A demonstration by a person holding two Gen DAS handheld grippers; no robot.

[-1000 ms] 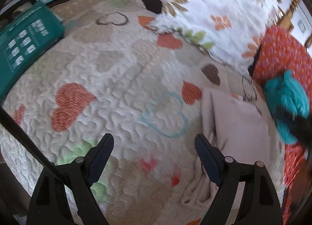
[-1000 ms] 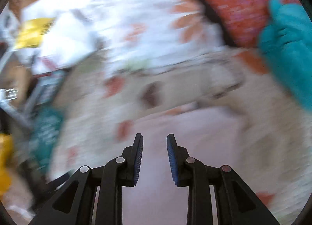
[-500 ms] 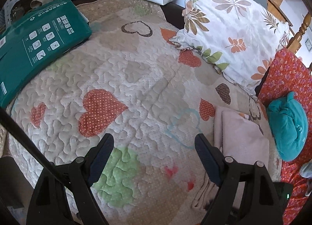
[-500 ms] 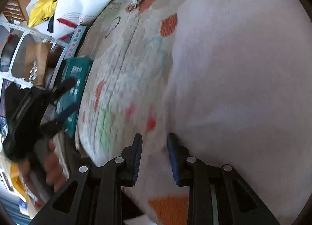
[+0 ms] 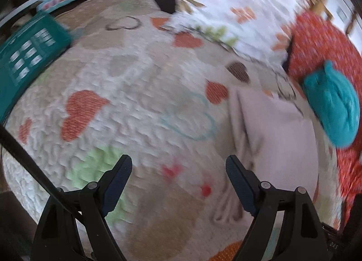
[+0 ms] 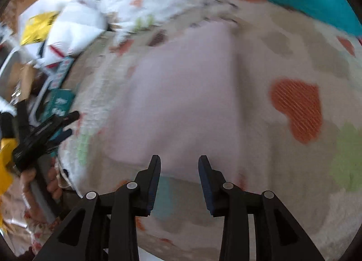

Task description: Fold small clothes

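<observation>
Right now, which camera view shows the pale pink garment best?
The right wrist view: the pale pink garment fills the middle of the picture, lying flat on the quilt, though blurred. The left wrist view shows it only at the right side, partly behind a finger.

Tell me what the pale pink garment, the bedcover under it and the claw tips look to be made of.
Pale pink garment: soft matte knit or jersey, probably cotton; it lies in limp folds. Bedcover: quilted fabric, puckered by stitching, printed with hearts. Left claw and right claw: matte black hard plastic, likely with dark blue ribbed rubbery pads.
</observation>
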